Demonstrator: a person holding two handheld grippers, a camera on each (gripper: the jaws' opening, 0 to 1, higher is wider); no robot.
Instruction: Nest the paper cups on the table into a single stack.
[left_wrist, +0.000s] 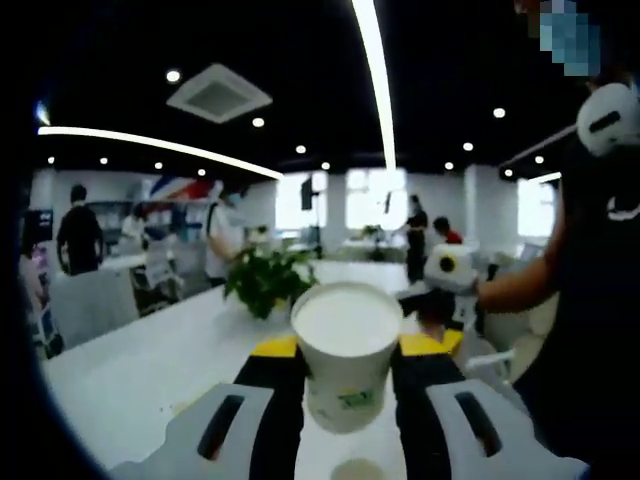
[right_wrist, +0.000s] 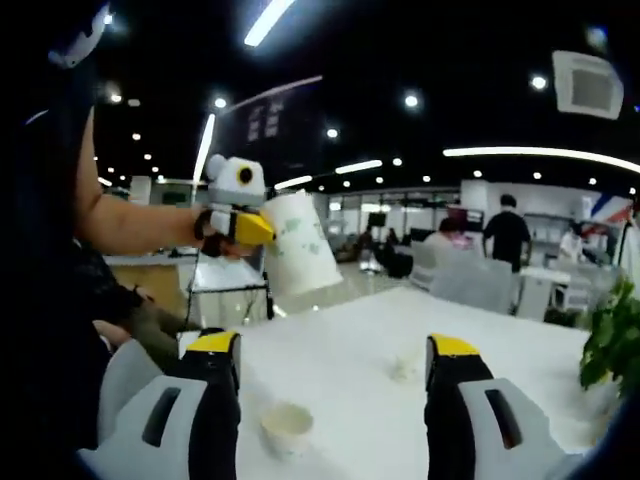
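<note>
In the left gripper view, my left gripper (left_wrist: 350, 346) is shut on a white paper cup (left_wrist: 345, 385) with a green print, and the cup's mouth faces the camera. The right gripper view has that same cup (right_wrist: 298, 255) tilted in the air at the upper left, pinched by the left gripper (right_wrist: 256, 230). My right gripper (right_wrist: 335, 346) is open over the white table (right_wrist: 500, 400), with nothing between its jaws. A paper cup (right_wrist: 287, 428) stands upright on the table just below and between them. Farther off on the table is another small cup (right_wrist: 403, 368).
A potted green plant (left_wrist: 265, 280) stands on the table, also seen at the right edge as the plant (right_wrist: 615, 340). A person's forearm (right_wrist: 135, 228) carries the left gripper. Chairs, tables and several people fill the room behind.
</note>
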